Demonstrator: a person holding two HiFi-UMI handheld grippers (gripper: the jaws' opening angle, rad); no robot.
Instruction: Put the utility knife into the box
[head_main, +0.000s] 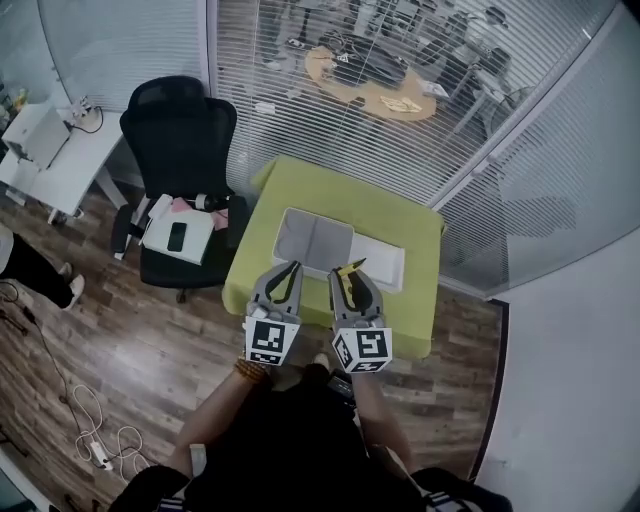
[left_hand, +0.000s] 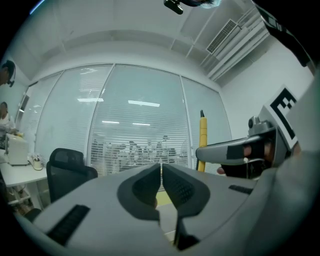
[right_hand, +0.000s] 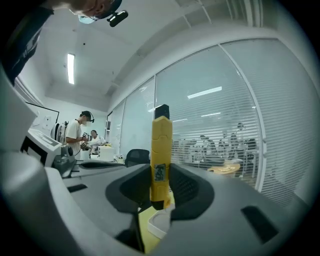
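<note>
Green table (head_main: 300, 185) ahead, with the open box (head_main: 312, 242) on it just beyond both grippers and a shade left of the right gripper (head_main: 352, 272). That one pinches the yellow utility knife (right_hand: 161, 155), long axis upright across its jaws. Left gripper (left_hand: 161, 187) is pressed together on nothing. My read: forward, slightly left, then tip the knife flat

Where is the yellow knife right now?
The yellow plastic utility knife stands upright, clamped in the right gripper, mid head view, above the green table by the near edge of the open grey box.
</note>
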